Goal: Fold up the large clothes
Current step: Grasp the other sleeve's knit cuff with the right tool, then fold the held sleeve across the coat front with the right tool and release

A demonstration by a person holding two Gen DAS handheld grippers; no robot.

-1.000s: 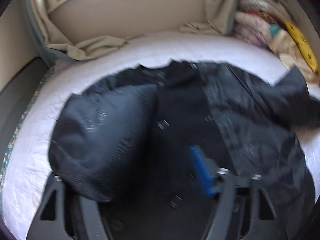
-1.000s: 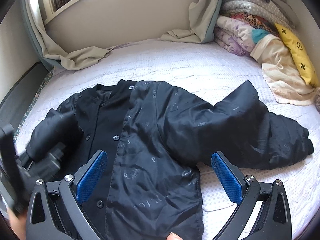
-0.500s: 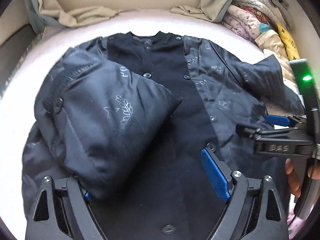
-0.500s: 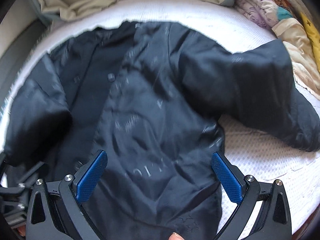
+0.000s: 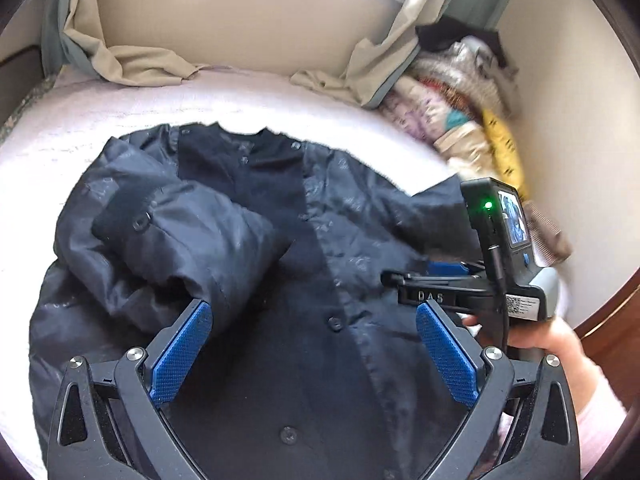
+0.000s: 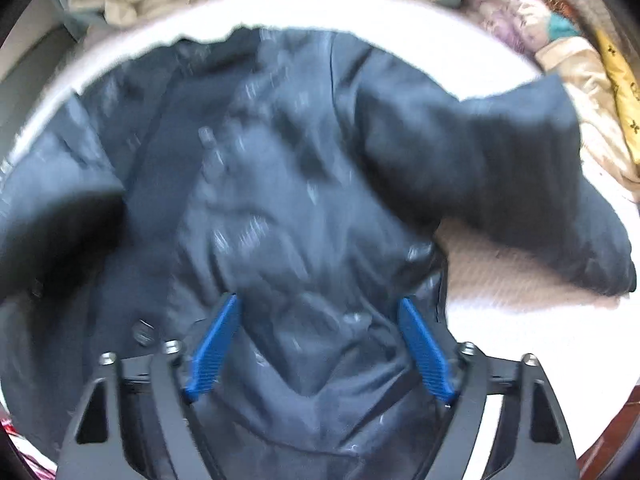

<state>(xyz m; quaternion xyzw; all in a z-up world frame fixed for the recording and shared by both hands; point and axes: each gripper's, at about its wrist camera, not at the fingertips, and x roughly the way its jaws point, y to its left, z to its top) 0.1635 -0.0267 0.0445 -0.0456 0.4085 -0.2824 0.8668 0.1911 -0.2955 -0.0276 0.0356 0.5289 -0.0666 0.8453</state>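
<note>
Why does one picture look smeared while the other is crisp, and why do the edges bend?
Right wrist view: motion blur smears the black jacket and bed. Left wrist view: mostly sharp, snaps readable on the jacket, bedding pile slightly soft. Both: fisheye lens curves the edges; bright daylight washes out the white cover.

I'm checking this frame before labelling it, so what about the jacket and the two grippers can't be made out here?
- Right wrist view: motion blur smears the jacket, so its print and buttons are unreadable, as is whether the right gripper is pinching fabric.
- Left wrist view: the left gripper and the bottom edge cut off the jacket's hem.
- Left wrist view: the right gripper's own body hides most of the far sleeve.
</note>
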